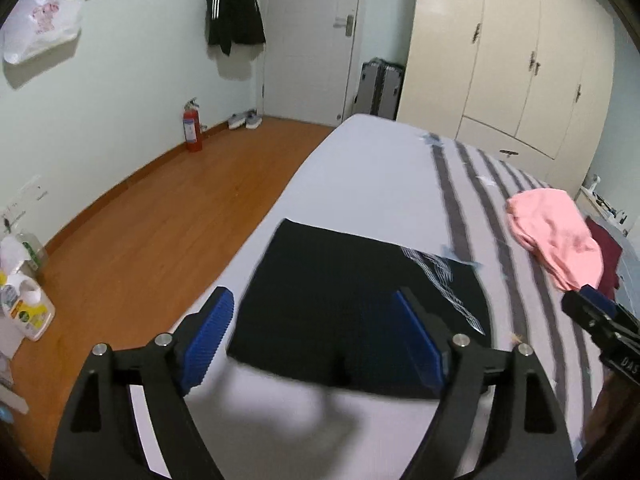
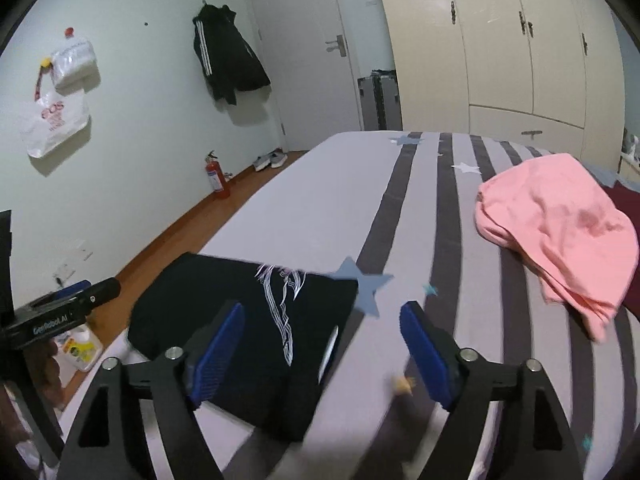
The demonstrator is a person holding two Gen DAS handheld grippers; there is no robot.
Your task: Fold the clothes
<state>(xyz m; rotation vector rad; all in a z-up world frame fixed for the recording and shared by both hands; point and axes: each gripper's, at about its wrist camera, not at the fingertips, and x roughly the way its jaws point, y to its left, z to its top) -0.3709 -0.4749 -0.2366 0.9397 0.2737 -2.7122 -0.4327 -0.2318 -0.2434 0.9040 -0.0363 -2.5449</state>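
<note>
A black garment (image 1: 340,304) with a white line print lies folded into a flat rectangle on the bed (image 1: 368,176), near its left edge. My left gripper (image 1: 316,332) hangs above its near half, open, with nothing between the blue pads. In the right wrist view the same black garment (image 2: 248,320) lies low and left, and my right gripper (image 2: 324,340) hovers open over its right edge, holding nothing. A crumpled pink garment (image 2: 556,232) sits further right on the striped sheet, also seen as the pink garment (image 1: 556,236) in the left view.
A dark red cloth (image 2: 628,240) lies behind the pink one. Wooden floor (image 1: 152,232) runs left of the bed, with a fire extinguisher (image 1: 193,126), shoes (image 1: 245,119) and detergent bottles (image 1: 30,312). Cream wardrobes (image 1: 512,52), a suitcase (image 1: 382,90) and a door (image 1: 316,36) stand beyond.
</note>
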